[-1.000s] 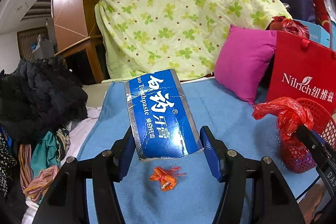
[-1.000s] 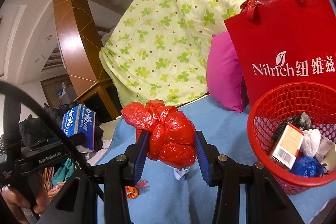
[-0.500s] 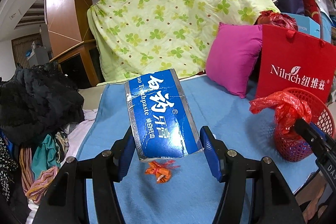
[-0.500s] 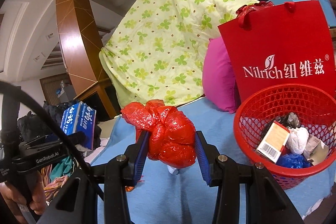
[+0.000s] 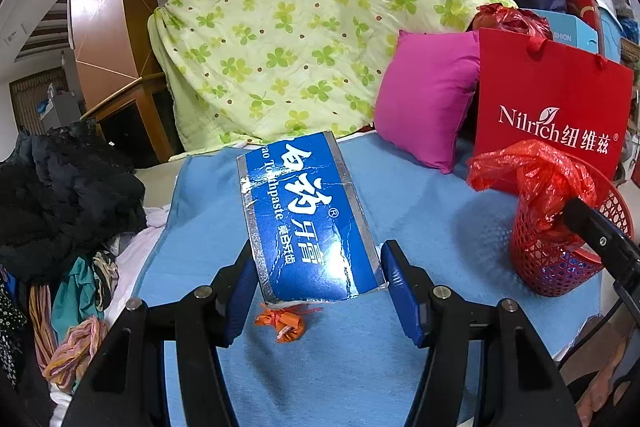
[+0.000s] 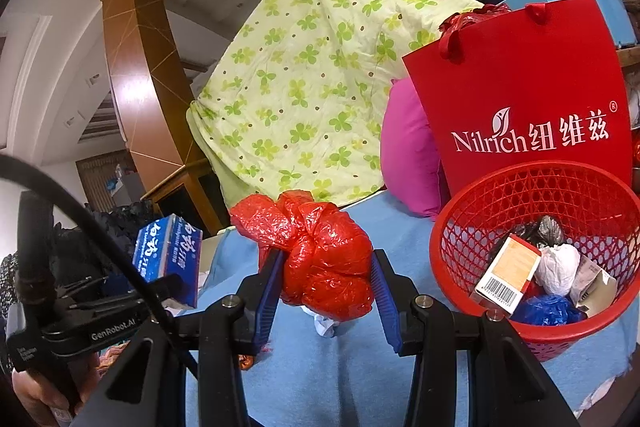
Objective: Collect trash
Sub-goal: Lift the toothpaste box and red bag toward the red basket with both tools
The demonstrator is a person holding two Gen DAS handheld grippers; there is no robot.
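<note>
Our right gripper (image 6: 326, 291) clamps the bag (image 6: 320, 267); the basket (image 6: 472, 227) sits at three o'clock, probably nearer than our box-holding (image 5: 308, 219) left gripper (image 5: 316, 279).

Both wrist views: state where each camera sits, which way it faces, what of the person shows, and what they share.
Left wrist: on the left gripper, facing along its fingers over the toothpaste box to the quilt; no body visible.
Right wrist: on the right gripper, facing past the red bag toward the basket; a hand shows lower left.
Shared: box, bag, basket, quilt.
</note>
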